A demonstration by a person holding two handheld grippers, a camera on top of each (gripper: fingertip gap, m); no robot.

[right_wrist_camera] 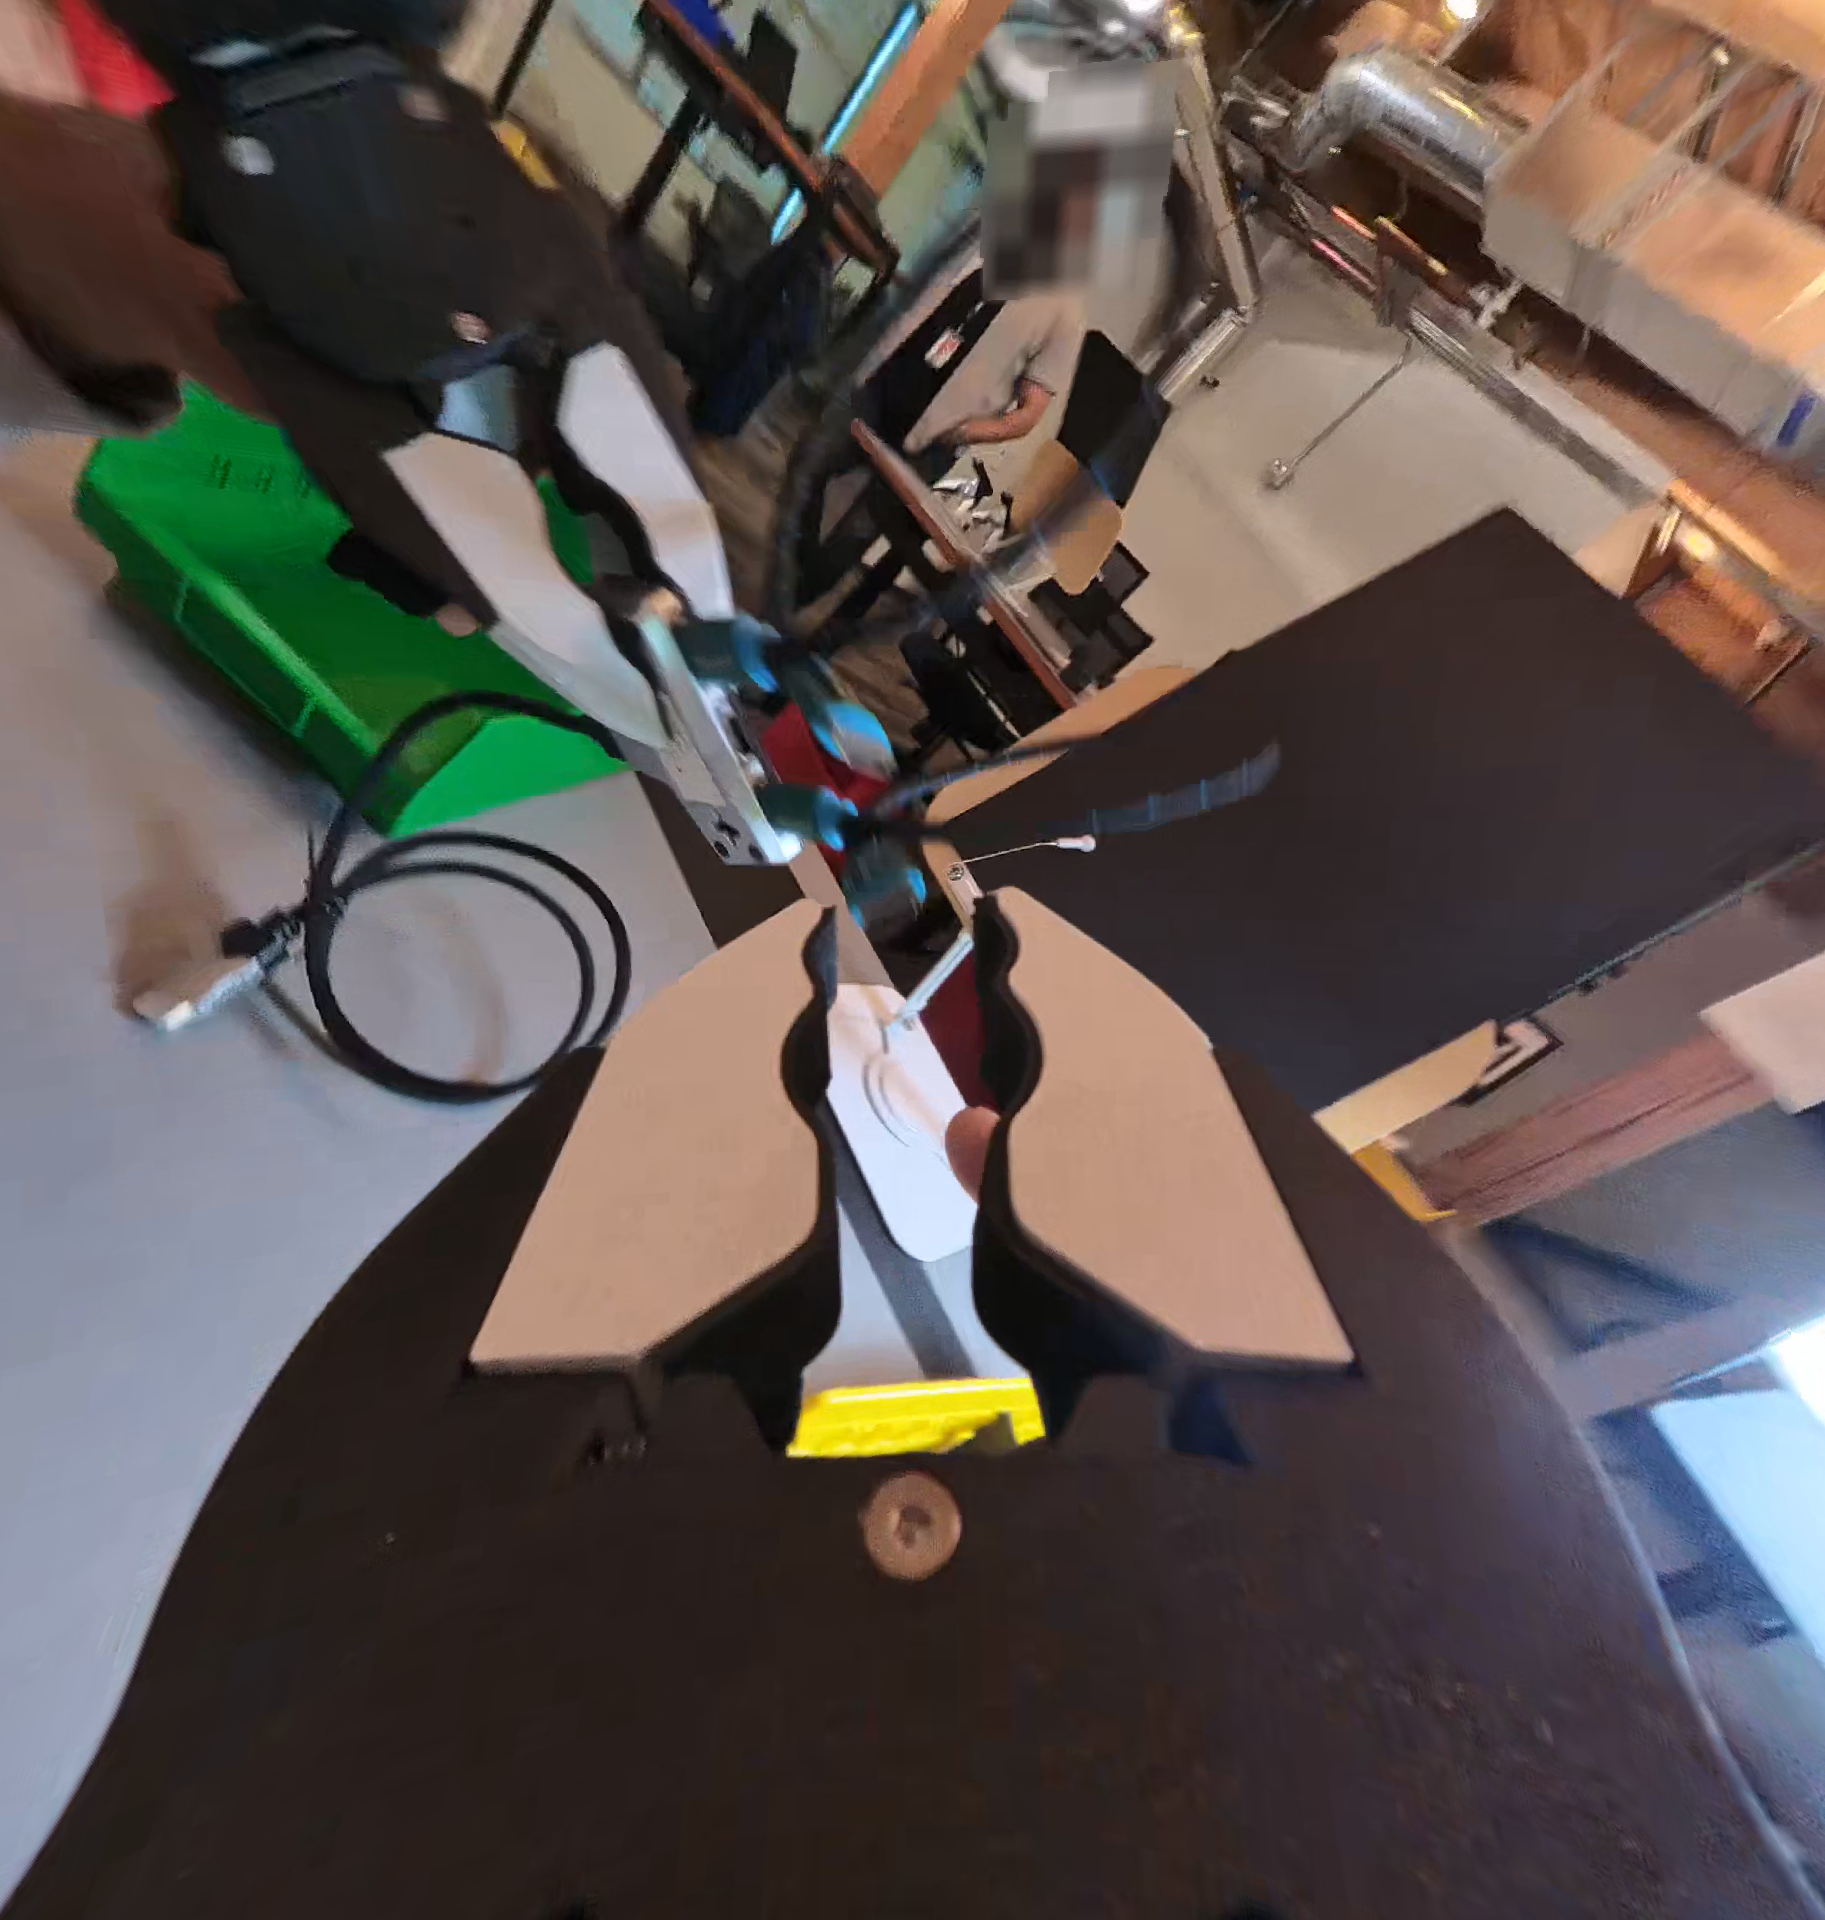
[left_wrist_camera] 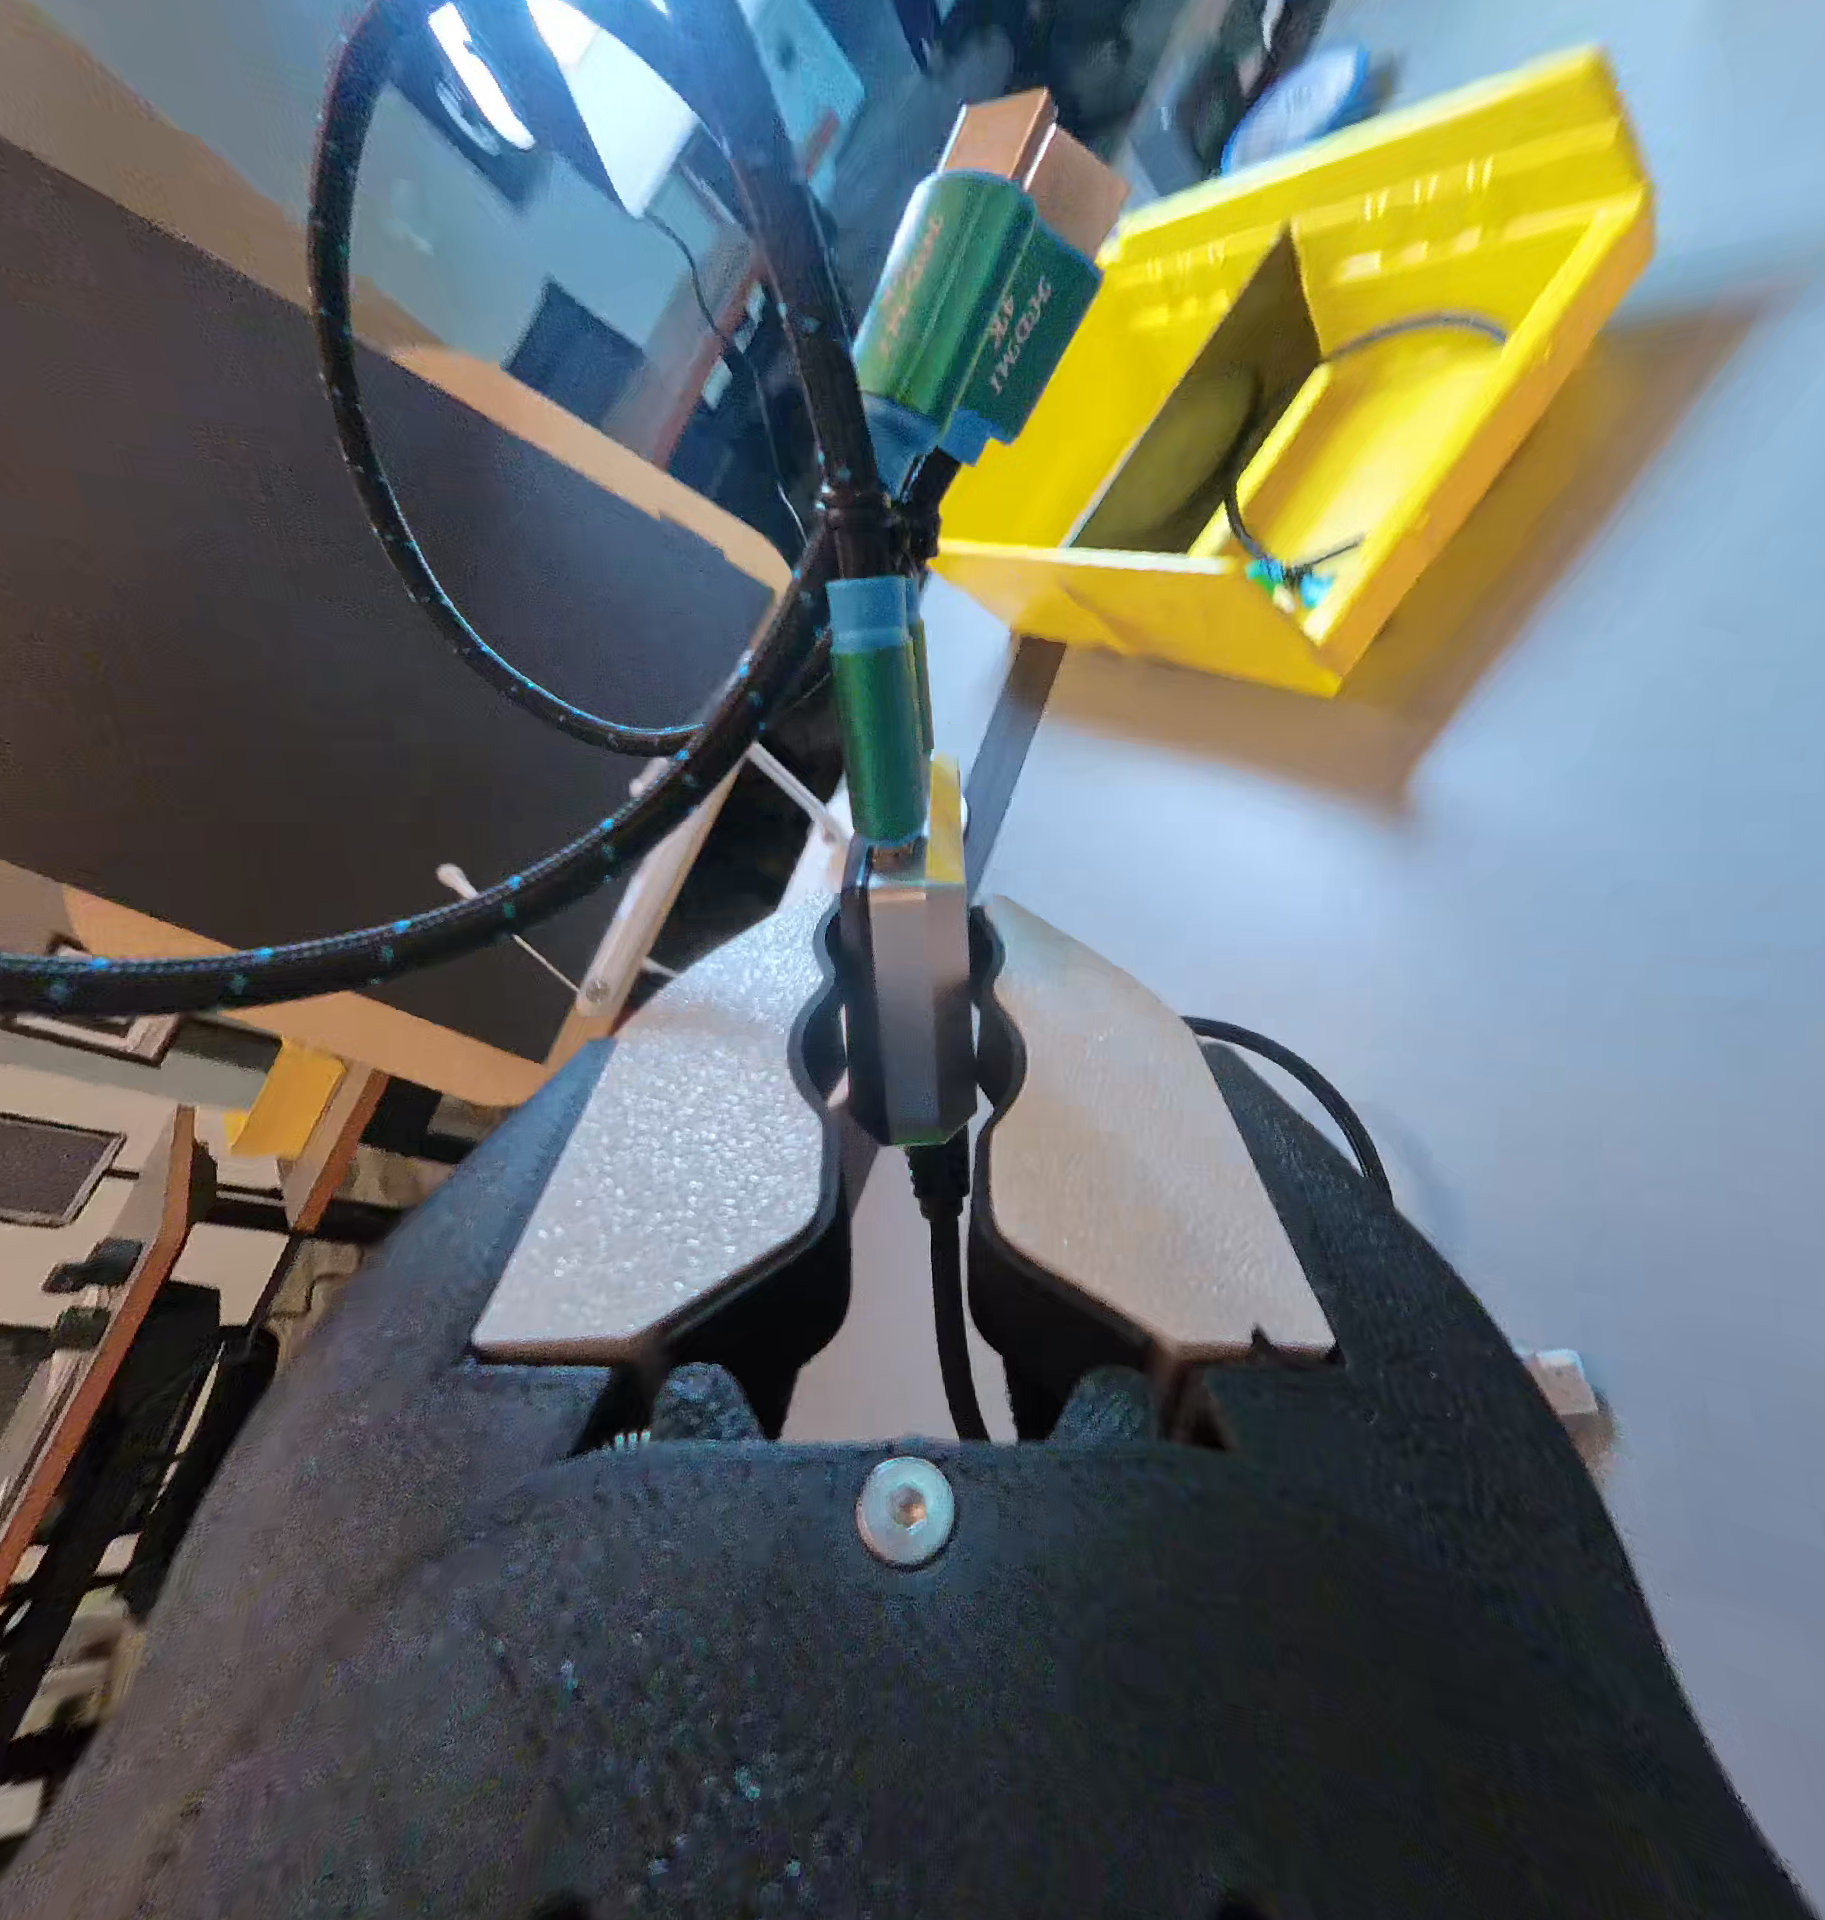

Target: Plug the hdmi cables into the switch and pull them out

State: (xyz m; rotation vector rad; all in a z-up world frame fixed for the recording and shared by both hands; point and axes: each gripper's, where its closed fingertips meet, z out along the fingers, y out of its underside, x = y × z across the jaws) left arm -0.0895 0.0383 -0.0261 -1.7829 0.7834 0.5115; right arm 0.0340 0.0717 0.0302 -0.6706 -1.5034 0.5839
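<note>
Switch (left_wrist_camera: 913, 1013) position: clamped edge-on between the fingers of your left gripper (left_wrist_camera: 908, 1023), held up off the grey table (left_wrist_camera: 1510, 1039), its long axis running straight ahead along the fingers. A thin black lead (left_wrist_camera: 949, 1299) leaves its near end and passes back between the jaws.

At its far end, a green-shelled HDMI plug (left_wrist_camera: 877, 717) is seated, pointing away from you. Two more green HDMI plugs (left_wrist_camera: 975, 312) hang free farther out, bundled where the black braided cable (left_wrist_camera: 472, 914) is tied; that cable loops away to the left.

Your right gripper (right_wrist_camera: 903, 920) is spread apart and holds nothing. From its camera, the switch (right_wrist_camera: 726, 774) lies ahead and slightly left, in the grasp of the left gripper (right_wrist_camera: 627, 634), with the teal-collared plugs (right_wrist_camera: 835, 727) projecting toward the right. The right gripper is therefore the free one and the nearer to the plugs; any pull must run along the plug's own axis, away from the switch face. How many plugs are seated cannot be told for certain here, as motion blur smears that area; at least one appears inserted.

Appearance: switch is a slim silver-grey metal box; plugs have metallic green shells with teal strain reliefs.

Surroundings: yellow bin (left_wrist_camera: 1407, 312) far right in the left view; green bin (right_wrist_camera: 264, 603) and a coiled black cable (right_wrist_camera: 451, 966) on the table to the left in the right view.
</note>
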